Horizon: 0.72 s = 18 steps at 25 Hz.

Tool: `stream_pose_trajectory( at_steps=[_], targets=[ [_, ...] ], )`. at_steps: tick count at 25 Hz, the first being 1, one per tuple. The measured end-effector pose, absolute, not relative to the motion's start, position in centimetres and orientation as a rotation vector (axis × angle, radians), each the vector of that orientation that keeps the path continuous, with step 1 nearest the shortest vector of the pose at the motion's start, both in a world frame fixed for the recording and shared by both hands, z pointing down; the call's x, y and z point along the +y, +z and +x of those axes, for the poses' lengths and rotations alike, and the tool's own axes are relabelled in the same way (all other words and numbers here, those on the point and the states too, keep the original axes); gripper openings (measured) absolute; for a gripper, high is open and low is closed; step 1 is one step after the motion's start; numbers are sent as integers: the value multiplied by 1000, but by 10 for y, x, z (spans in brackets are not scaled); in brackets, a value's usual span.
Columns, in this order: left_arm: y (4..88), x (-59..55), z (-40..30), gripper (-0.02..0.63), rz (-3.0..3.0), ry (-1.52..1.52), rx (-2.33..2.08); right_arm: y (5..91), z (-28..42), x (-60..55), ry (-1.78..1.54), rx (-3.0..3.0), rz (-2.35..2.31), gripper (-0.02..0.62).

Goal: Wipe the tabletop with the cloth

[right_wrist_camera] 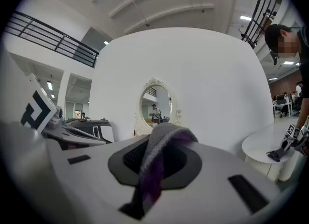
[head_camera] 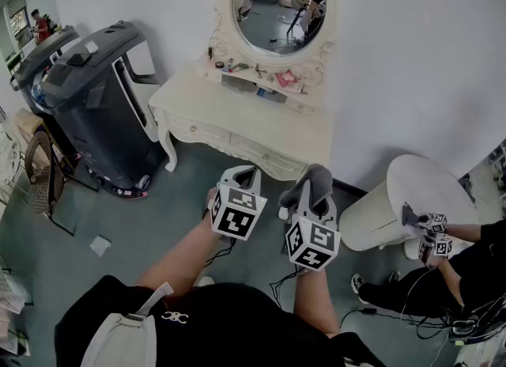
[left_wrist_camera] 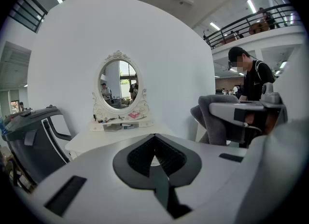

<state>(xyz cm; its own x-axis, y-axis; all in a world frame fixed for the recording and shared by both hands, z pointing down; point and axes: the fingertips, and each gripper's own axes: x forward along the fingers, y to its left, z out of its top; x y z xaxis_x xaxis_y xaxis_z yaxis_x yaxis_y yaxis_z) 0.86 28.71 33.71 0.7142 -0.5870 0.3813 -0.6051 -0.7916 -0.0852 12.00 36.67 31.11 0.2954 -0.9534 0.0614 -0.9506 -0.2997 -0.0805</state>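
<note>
Your right gripper [head_camera: 311, 193] pinches grey fabric cloth [right_wrist_camera: 163, 140]; left gripper [left_wrist_camera: 155, 159] closed, empty. Wiping not begun: next, bring cloth onto cream dressing-table top [head_camera: 237, 111].

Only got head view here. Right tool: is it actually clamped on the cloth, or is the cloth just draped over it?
Observer: Clamped. The right gripper view shows the right tool shut on the cloth, which folds up over its tips.
Operator: And the left tool? Can't see its jaws from above.
Observer: The left gripper view shows the left tool shut, with nothing between its jaws.
</note>
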Motion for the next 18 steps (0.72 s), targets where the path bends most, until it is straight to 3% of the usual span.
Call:
stream_pose_trajectory(
  at_steps=[18],
  targets=[
    [339,316,44,5,2834,595,-1027,318,156,393,-186,1880,-2429,41]
  ],
)
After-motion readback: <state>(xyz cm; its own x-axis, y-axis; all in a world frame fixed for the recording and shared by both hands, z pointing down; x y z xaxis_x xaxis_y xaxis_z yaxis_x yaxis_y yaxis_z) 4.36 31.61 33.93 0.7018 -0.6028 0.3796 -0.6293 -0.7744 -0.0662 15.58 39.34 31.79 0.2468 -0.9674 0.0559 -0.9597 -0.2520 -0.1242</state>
